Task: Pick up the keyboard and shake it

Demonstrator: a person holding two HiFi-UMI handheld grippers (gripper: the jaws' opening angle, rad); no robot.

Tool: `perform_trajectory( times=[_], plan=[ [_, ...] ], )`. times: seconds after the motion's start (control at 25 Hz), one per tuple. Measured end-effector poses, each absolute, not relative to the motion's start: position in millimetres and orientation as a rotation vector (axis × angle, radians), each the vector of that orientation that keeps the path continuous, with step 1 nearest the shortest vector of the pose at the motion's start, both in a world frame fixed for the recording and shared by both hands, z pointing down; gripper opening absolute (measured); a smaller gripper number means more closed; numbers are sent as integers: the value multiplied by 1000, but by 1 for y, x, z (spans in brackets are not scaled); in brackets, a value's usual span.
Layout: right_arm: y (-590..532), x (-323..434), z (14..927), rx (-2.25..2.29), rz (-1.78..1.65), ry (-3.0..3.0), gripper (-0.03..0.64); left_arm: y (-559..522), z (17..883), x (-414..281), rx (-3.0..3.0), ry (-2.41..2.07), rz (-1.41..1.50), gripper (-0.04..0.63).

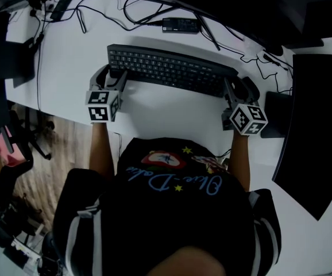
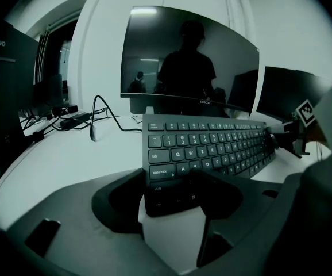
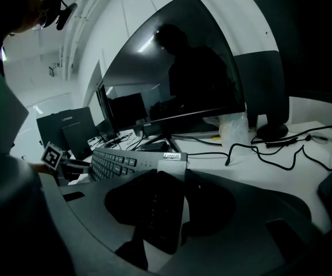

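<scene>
A black keyboard [image 1: 172, 69] lies crosswise on the white desk [image 1: 68, 56] in front of me. My left gripper [image 1: 114, 75] has its jaws on either side of the keyboard's left end. In the left gripper view the keyboard [image 2: 212, 148] has its near corner wedged between the two dark fingers [image 2: 120, 200] of the left gripper [image 2: 174, 195]. My right gripper [image 1: 239, 88] clamps the right end. In the right gripper view the right gripper [image 3: 166, 211] presses on the short edge of the keyboard [image 3: 111, 163]. Whether the keyboard is off the desk I cannot tell.
A curved monitor [image 2: 189, 56] stands just behind the keyboard. Cables [image 1: 137, 7] and a black adapter [image 1: 180, 25] lie at the back of the desk. A large black pad [image 1: 318, 131] lies to the right. The desk's left edge [image 1: 39, 99] drops to the floor, where a chair [image 1: 8, 171] stands.
</scene>
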State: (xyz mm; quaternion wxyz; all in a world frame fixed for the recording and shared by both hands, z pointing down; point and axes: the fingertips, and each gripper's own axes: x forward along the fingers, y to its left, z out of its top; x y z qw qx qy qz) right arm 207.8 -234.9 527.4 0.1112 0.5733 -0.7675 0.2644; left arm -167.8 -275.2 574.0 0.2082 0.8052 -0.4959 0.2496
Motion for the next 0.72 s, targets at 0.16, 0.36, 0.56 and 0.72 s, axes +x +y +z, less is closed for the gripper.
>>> perform_trajectory(
  times=[0.16, 0.36, 0.56, 0.72],
  plan=[
    [-243, 209, 535, 1690, 802, -2244, 140, -278, 578, -167, 2232, -1357, 689, 247],
    [-251, 211, 545, 1691, 860, -2228, 140, -283, 582, -166, 2217, -1321, 678, 247],
    [-256, 212, 556, 1683, 930, -2220, 137, -286, 586, -166, 2201, -1304, 671, 250],
    [-259, 212, 564, 1667, 970, -2197, 138, -288, 589, -165, 2194, -1302, 672, 250]
  ],
)
